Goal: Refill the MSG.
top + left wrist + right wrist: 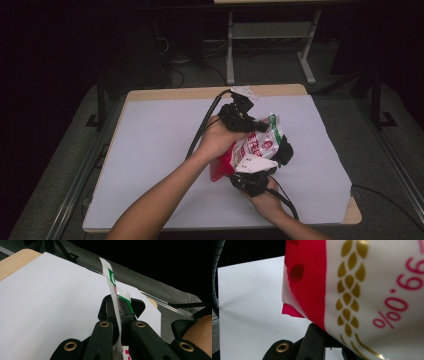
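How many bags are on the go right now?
1: a red and white bag held above the table, its green-edged top pinched by the left gripper, the right gripper at its lower side.

Count, this moment:
- Bag (252, 147): 1, red and white with a green top edge, printed.
- Tongs: 2, left tongs (262, 126) and right tongs (282, 152).
- Hands: 2, left hand (220, 137), right hand (267, 200).
- Surface (150, 150): 1, covered by 1 white sheet (160, 130).
- Cables: 2, one per tongs.
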`<state>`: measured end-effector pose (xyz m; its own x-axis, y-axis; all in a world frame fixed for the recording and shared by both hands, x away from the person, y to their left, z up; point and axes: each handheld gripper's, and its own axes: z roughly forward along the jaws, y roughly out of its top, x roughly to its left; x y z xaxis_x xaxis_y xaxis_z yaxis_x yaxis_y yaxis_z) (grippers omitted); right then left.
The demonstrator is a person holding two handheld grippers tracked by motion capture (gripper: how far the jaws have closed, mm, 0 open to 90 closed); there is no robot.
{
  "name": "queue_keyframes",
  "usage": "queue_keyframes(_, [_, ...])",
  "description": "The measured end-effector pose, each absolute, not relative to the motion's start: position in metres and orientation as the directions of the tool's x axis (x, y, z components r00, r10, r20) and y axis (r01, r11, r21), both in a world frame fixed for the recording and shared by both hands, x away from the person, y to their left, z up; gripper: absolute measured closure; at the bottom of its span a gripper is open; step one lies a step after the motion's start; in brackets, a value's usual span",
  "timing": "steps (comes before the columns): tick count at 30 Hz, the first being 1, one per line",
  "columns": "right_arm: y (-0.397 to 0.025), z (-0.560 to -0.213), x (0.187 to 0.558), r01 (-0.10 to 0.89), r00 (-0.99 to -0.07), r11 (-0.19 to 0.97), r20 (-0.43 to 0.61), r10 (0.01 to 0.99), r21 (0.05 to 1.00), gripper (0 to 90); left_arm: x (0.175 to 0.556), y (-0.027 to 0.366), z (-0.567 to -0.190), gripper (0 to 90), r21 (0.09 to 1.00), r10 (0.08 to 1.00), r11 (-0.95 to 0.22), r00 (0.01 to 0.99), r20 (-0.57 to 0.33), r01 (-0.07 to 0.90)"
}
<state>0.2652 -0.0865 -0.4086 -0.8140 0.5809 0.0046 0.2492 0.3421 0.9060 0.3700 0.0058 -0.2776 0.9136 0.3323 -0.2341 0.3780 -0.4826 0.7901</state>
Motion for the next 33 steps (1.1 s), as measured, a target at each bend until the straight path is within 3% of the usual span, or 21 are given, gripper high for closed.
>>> queue_keyframes(33, [-0.0839,-0.4092,0.2638,0.239,-0.809,0.342,-0.009,0.588,0.909,90.0,0.3731,0.0033,-0.2786,90.0,0.785,0.348,-0.479,0.906,-0.241,0.393])
